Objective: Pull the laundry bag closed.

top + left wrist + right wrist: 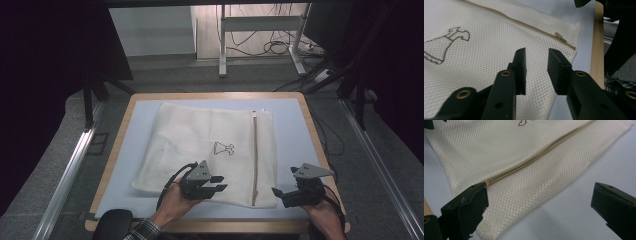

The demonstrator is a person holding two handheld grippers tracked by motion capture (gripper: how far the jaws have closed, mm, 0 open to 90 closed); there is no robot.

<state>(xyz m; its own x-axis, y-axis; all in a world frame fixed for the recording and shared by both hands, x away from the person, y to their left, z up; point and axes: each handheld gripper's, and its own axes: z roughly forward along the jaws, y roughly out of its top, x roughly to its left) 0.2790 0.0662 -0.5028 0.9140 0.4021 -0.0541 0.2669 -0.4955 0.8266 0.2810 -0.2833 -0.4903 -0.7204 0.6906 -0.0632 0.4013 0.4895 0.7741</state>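
A cream mesh laundry bag (pixel 200 145) lies flat on the light blue mat (pixel 290 135). It carries a small dress drawing (pixel 224 148) and a tan zipper (pixel 255 155) running front to back near its right side. My left gripper (pixel 221 183) hovers over the bag's near edge, pointing right, open with nothing between its jaws (pixel 536 57). The zipper pull (pixel 560 36) lies just beyond them, near the bag's corner. My right gripper (pixel 285 181) sits at the bag's near right corner, pointing left. It is wide open (pixel 540 195), with the mesh corner and the zipper's end (pixel 487 182) ahead of its jaws.
The table's wooden rim (pixel 215 95) frames the mat, with bare mat to the right of the bag (pixel 295 150) and along the left. Beyond the table are desk legs and cables (pixel 270 47) on the floor. A plaid sleeve (pixel 619 83) shows by the wooden edge.
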